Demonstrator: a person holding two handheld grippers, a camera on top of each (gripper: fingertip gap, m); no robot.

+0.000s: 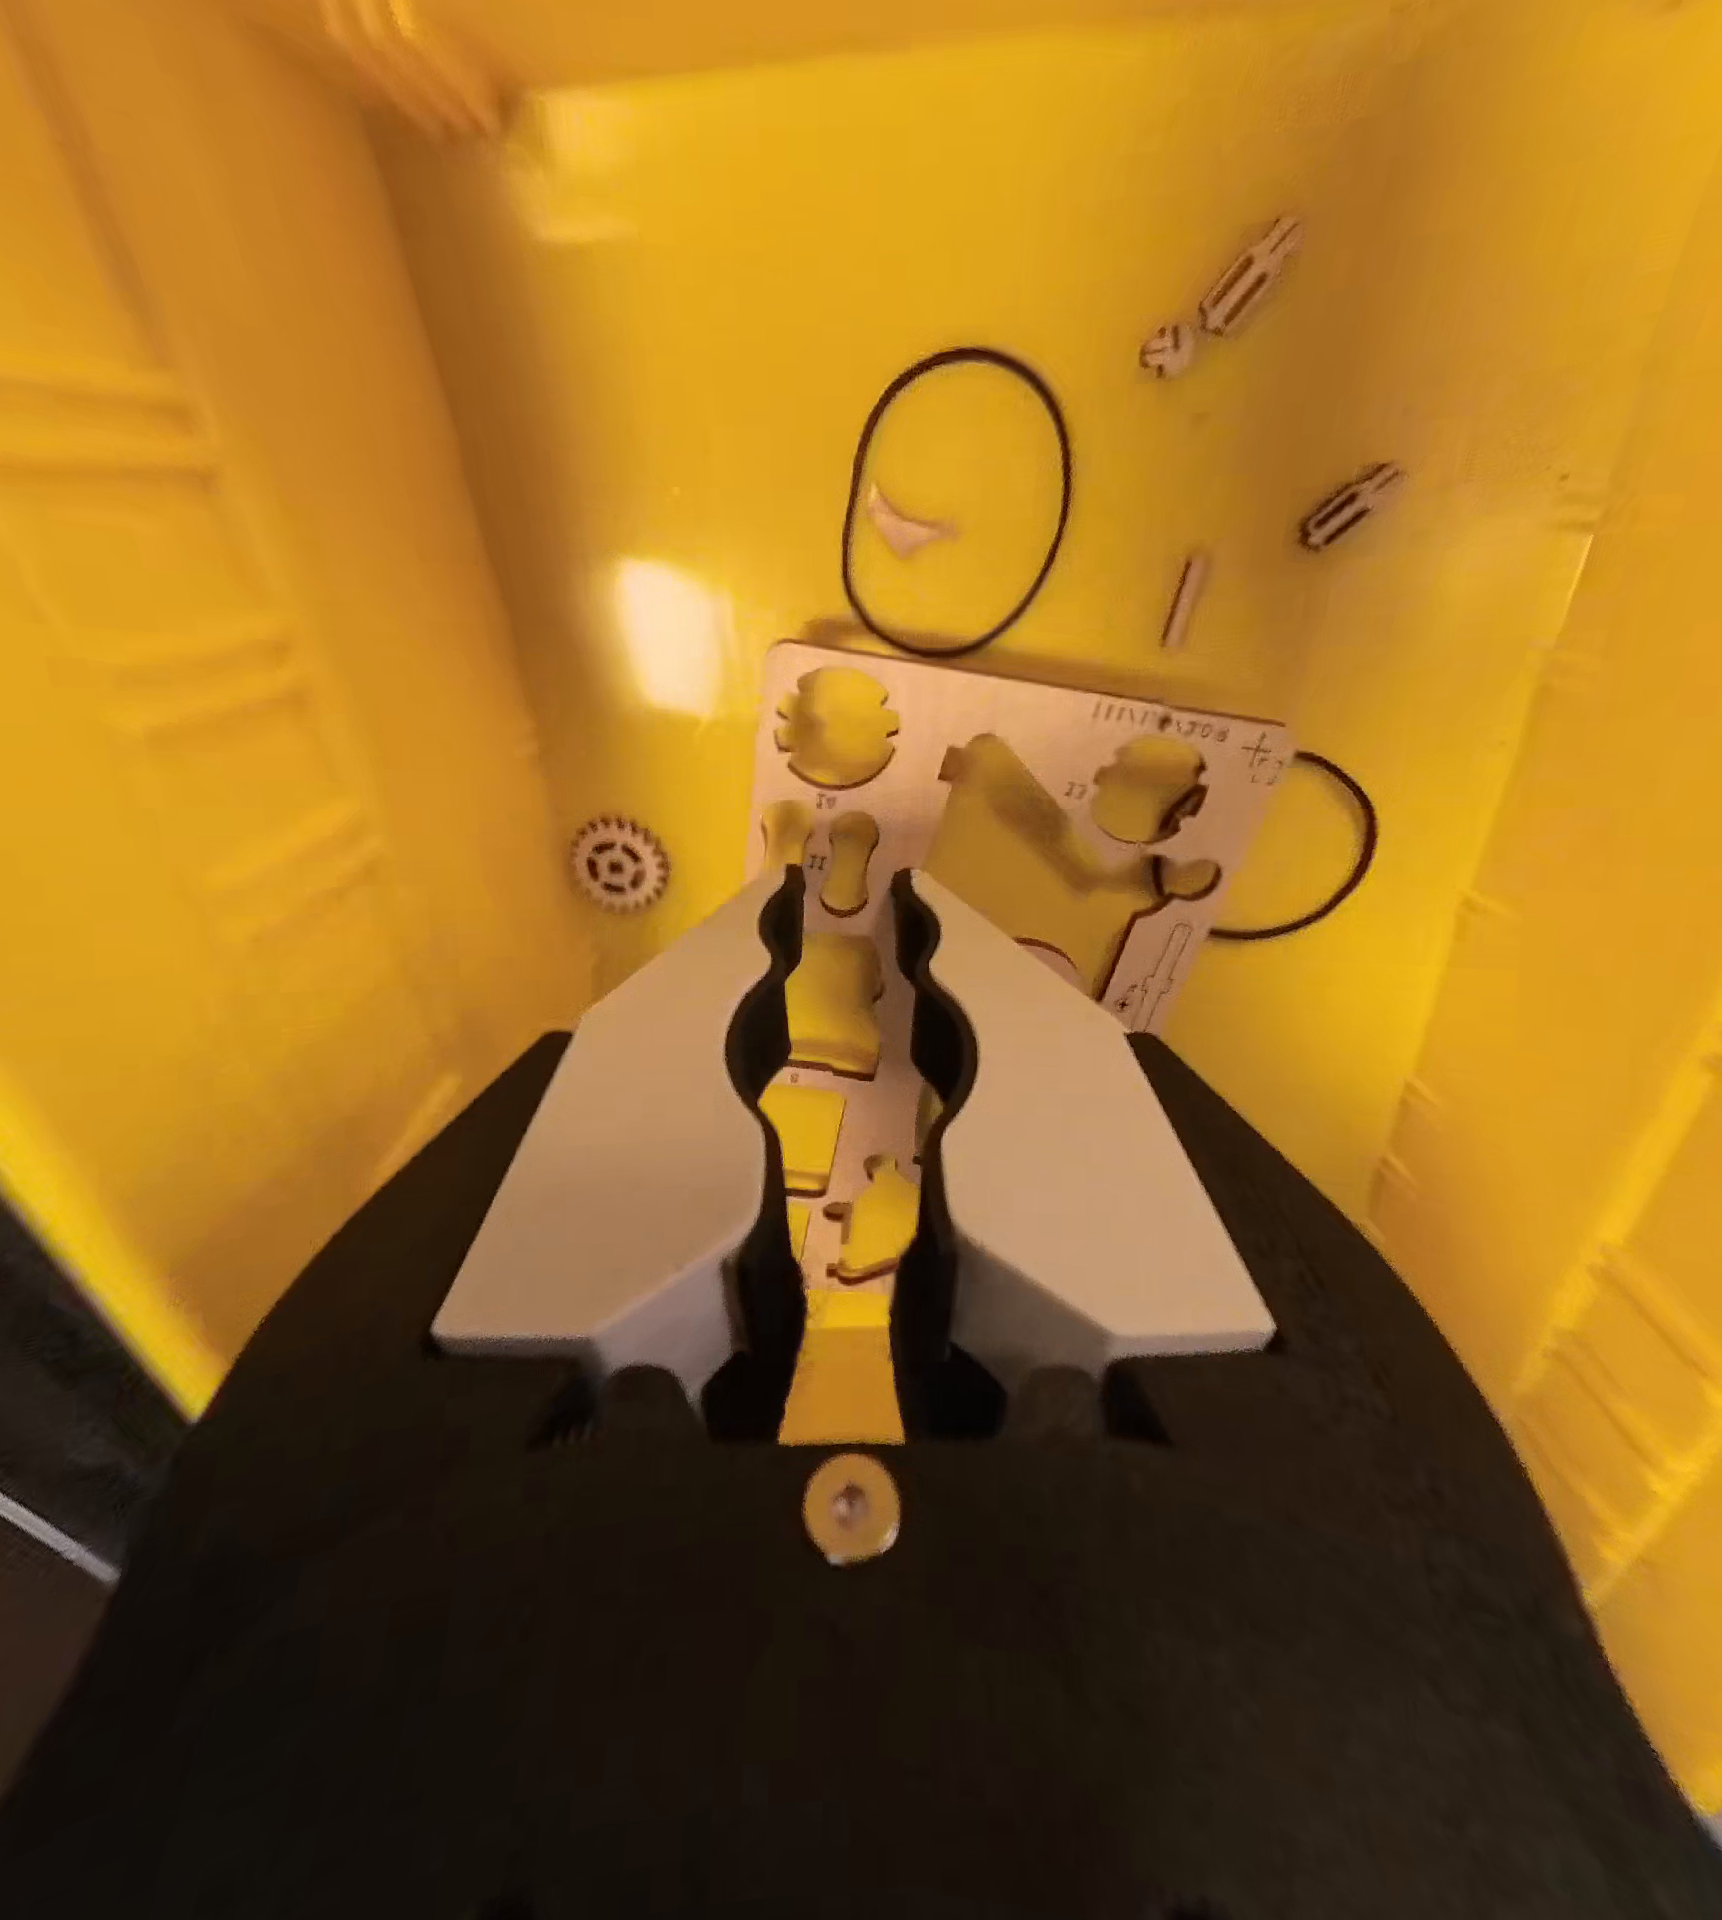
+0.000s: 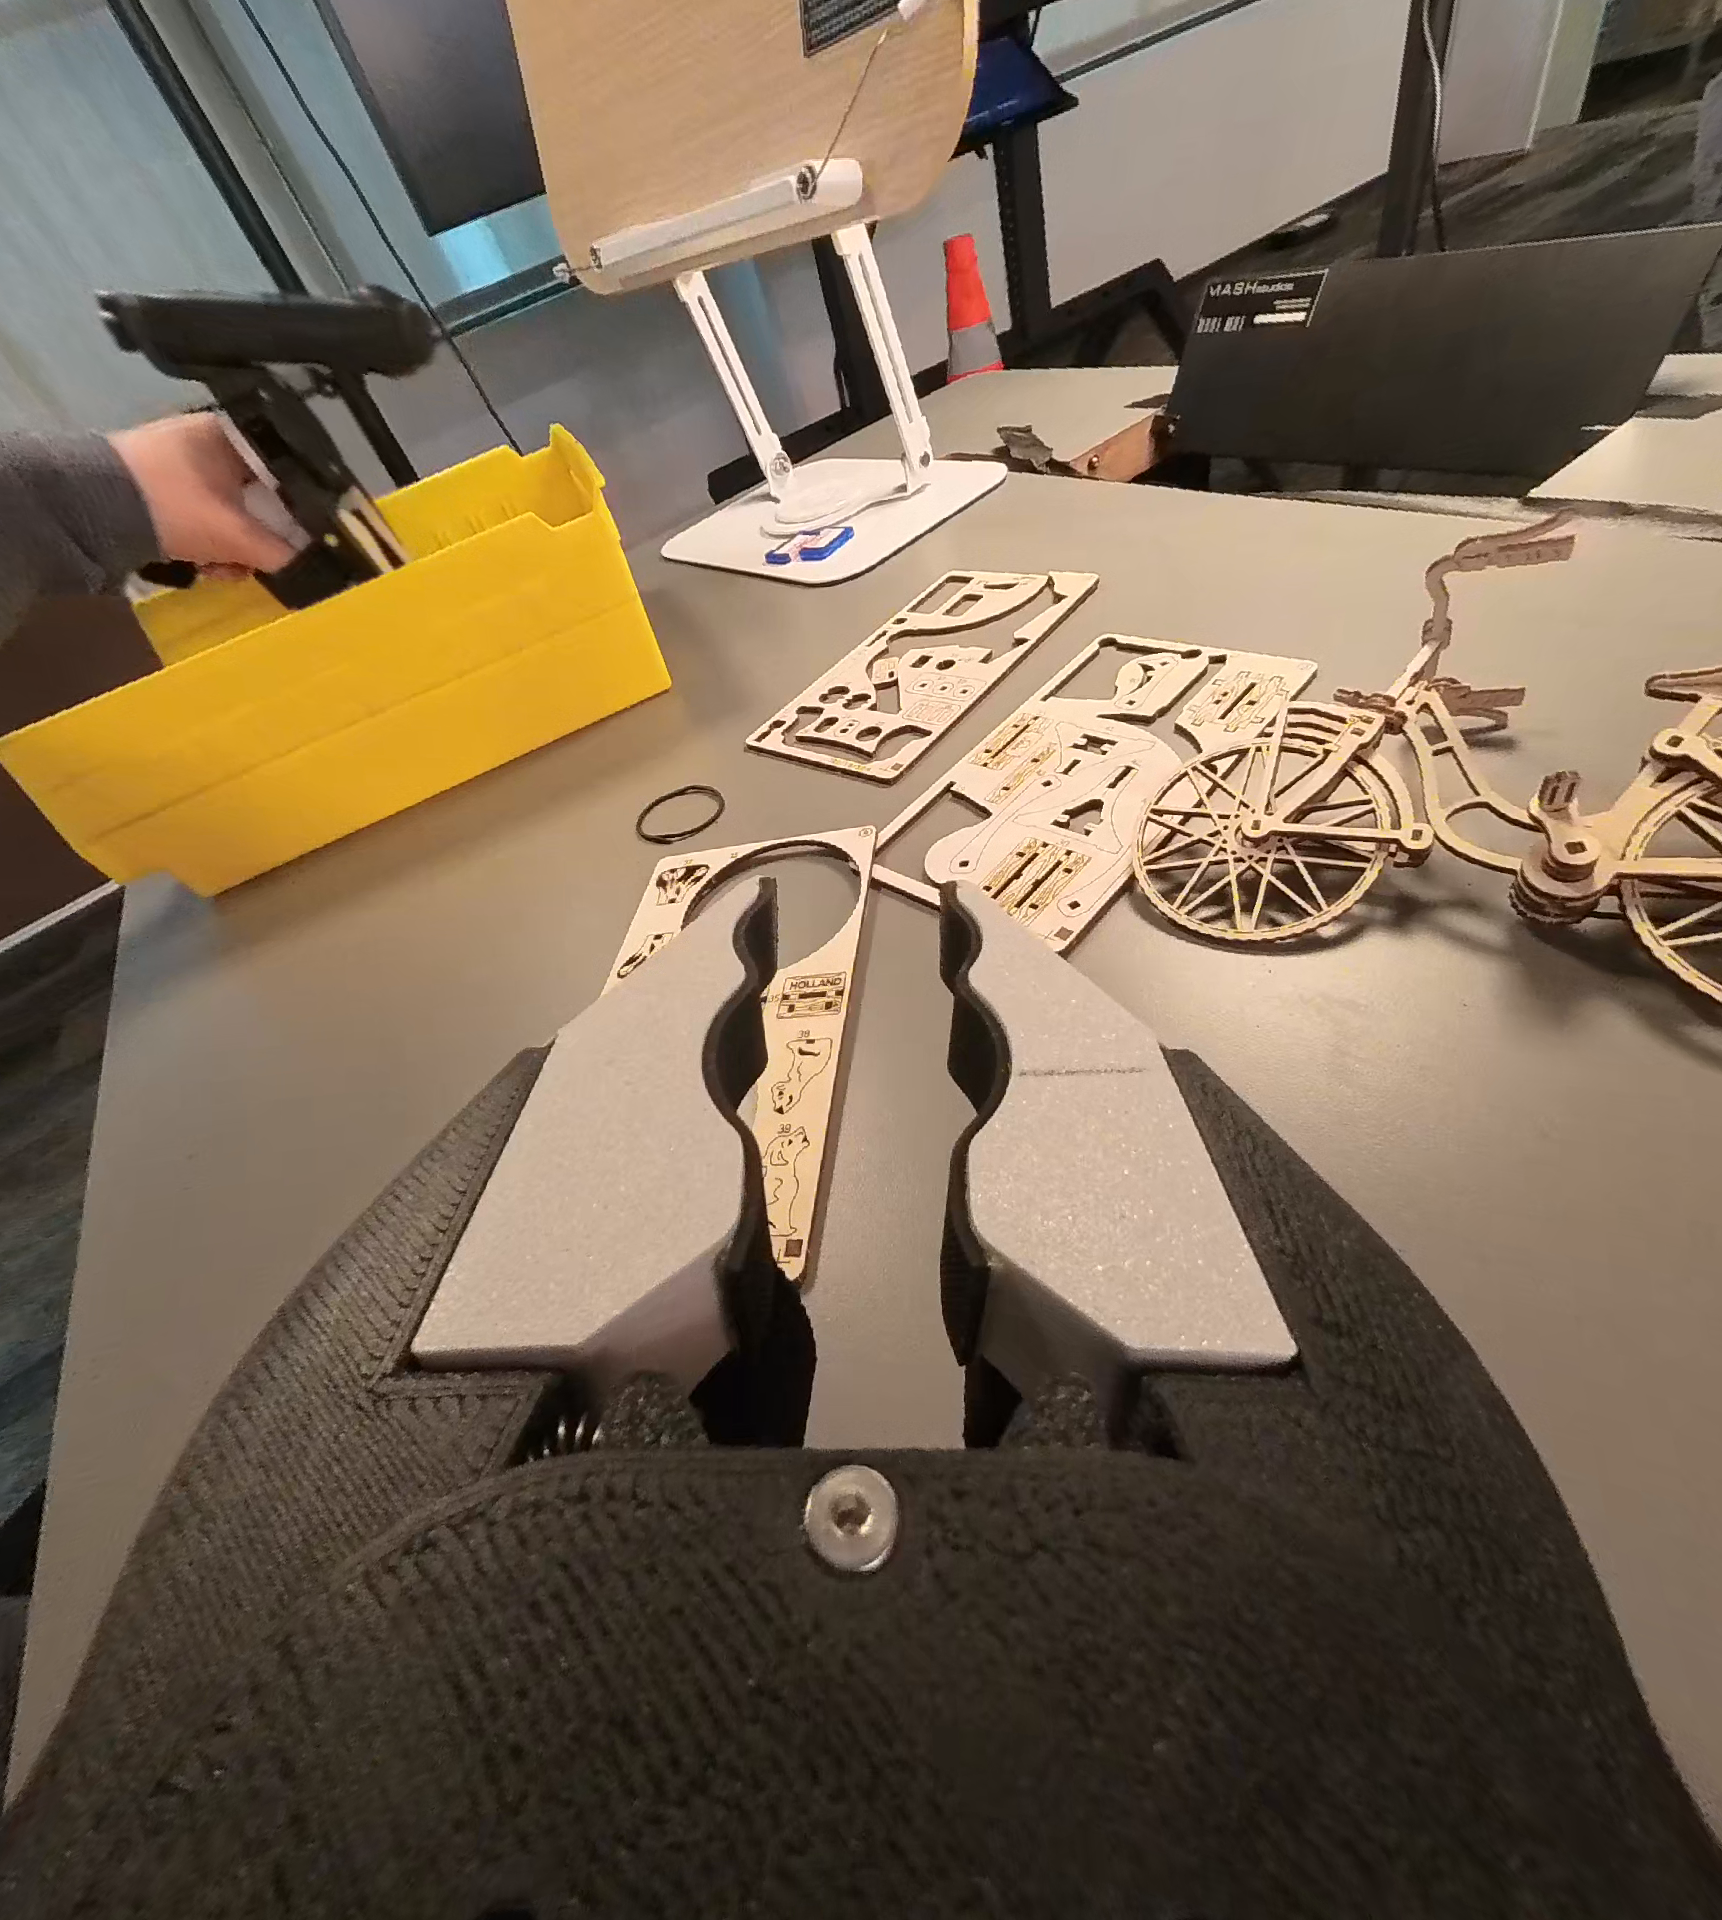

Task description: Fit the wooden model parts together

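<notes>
In the left wrist view my left gripper (image 1: 844,883) is open and empty, low inside the yellow bin (image 1: 213,623). It hangs over a wooden sheet (image 1: 1023,717) with many parts punched out. A black rubber band (image 1: 950,355), a small wooden gear (image 1: 620,862) and small wooden pins (image 1: 1241,281) lie on the bin floor. In the right wrist view my right gripper (image 2: 857,894) is open and empty above a wooden parts sheet (image 2: 805,1070) on the grey table. A part-built wooden bicycle (image 2: 1272,821) lies to the right. The left gripper (image 2: 337,551) shows in the bin (image 2: 369,717).
Two more wooden sheets (image 2: 919,675) (image 2: 1065,790) and a black rubber band (image 2: 641,816) lie mid-table. A white stand (image 2: 836,520) and a dark laptop (image 2: 1439,353) are at the back. A second band (image 1: 1356,831) pokes from under the bin's sheet. The table's left edge (image 2: 109,1039) is near. Spacing between my two grippers at the tips: around 45 cm. The small wooden gear (image 1: 620,862) is closer to my left gripper, around 4 cm from its tips; the right tips are 50 cm off. The part-built wooden bicycle (image 2: 1272,821) is about 12 cm from my right fingertips and 45 cm from my left.
</notes>
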